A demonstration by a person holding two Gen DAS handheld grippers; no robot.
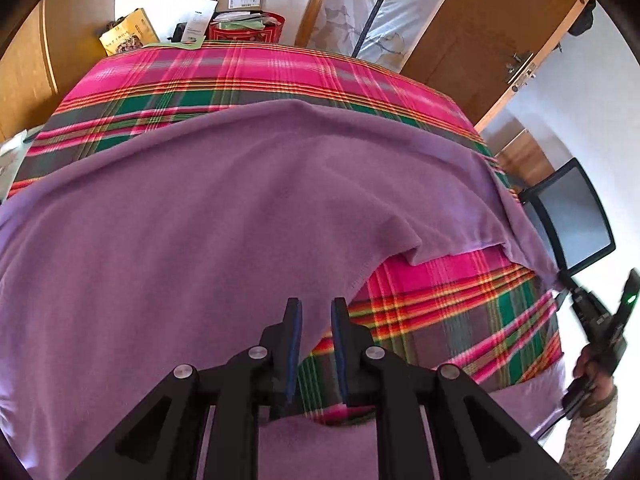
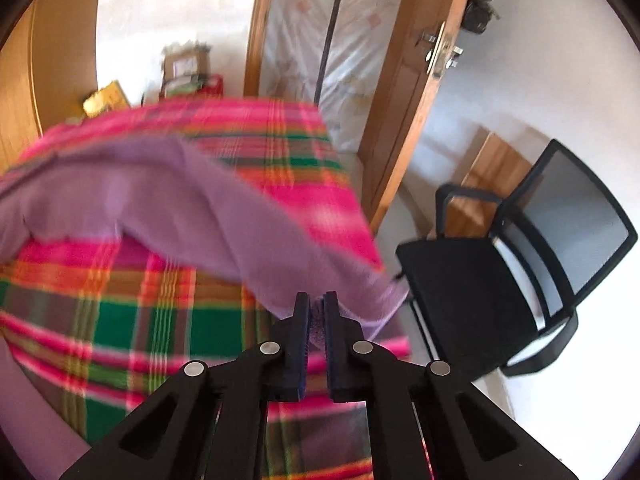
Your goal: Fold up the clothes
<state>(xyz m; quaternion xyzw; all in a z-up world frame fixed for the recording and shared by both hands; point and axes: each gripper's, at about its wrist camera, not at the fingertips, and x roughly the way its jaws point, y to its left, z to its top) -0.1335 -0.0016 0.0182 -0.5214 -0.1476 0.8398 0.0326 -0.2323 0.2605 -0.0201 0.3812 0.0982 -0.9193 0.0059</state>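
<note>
Jaws of the right gripper (image 2: 316,300) are clamped on a corner of the purple garment (image 1: 224,216), whose blurred cloth stretches from them up and to the left. Left gripper (image 1: 316,306) jaws stand narrowly apart, apparently gripping the garment's hem, which hides their tips. Beyond both, the garment lies broadside across the plaid cover (image 1: 240,76), its near part cut off.
</note>
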